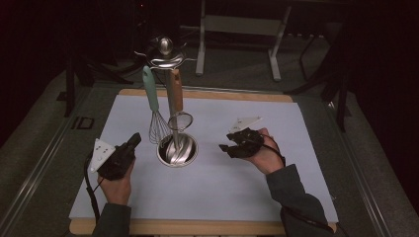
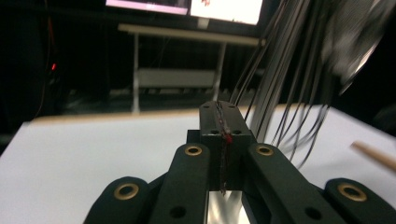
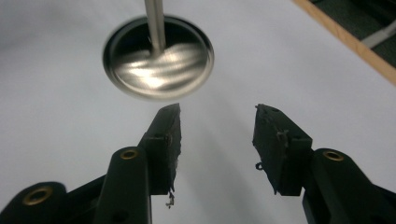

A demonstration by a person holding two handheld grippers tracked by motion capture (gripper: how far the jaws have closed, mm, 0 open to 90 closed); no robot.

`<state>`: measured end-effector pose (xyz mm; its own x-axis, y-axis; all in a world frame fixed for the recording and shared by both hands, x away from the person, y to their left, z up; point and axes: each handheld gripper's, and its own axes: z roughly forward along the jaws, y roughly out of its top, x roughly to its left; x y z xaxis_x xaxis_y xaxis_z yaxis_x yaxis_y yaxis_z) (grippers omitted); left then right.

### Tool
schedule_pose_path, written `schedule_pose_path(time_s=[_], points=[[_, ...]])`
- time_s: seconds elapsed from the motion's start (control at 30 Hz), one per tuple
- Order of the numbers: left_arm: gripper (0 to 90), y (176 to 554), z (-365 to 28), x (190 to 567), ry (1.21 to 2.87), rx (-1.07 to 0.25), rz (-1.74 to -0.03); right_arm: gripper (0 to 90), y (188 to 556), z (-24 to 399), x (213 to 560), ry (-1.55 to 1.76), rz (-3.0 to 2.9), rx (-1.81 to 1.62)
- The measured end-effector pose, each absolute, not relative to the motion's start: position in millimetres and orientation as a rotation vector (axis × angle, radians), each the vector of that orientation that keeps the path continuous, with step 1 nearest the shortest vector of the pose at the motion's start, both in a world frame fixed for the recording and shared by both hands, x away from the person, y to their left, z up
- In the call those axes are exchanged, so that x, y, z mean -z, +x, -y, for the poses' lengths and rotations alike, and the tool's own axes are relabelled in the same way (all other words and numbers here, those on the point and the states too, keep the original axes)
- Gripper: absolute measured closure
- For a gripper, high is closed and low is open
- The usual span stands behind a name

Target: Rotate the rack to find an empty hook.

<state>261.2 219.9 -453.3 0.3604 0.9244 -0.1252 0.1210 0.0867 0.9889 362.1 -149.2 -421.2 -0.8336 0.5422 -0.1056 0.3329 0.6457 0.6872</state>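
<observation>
A steel utensil stand rises from a round base (image 1: 177, 149) (image 3: 159, 58) at the middle of the white mat (image 1: 222, 187). From its top hang a whisk with a teal handle (image 1: 150, 91) and a mesh strainer with a wooden handle (image 1: 174, 91). My left gripper (image 1: 133, 139) (image 2: 223, 116) sits just left of the base, jaws shut with nothing between them; the whisk wires (image 2: 280, 93) hang close on its right. My right gripper (image 1: 228, 143) (image 3: 217, 126) hovers to the right of the base, pointed at it, jaws open and empty.
The mat lies on a wooden board (image 1: 207, 94) whose edge shows at the back and front. A metal frame (image 1: 242, 24) stands on the floor behind the table. Bare mat stretches to the right and in front of the stand.
</observation>
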Motion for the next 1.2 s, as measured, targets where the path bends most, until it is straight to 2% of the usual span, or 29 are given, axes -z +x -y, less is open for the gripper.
schedule_pose_path(time_s=[0.37,0.53,0.9,1.2], points=[[89.7,252.3,-199.1,392.7,1.212,-0.847,-0.88,50.5,357.8,173.7,457.8,0.804,-2.53,-0.903],[89.7,255.2,-194.2,374.2,1.177,-0.833,-0.836,50.0,358.4,183.3,465.2,0.841,-2.532,-0.904],[89.6,257.5,-175.1,312.1,1.129,-0.939,-0.702,49.7,356.2,218.5,478.6,0.987,-2.492,-0.953],[89.7,267.7,-169.3,296.1,1.133,-1.001,-0.702,49.3,355.6,236.1,478.0,1.056,-2.45,-0.979]])
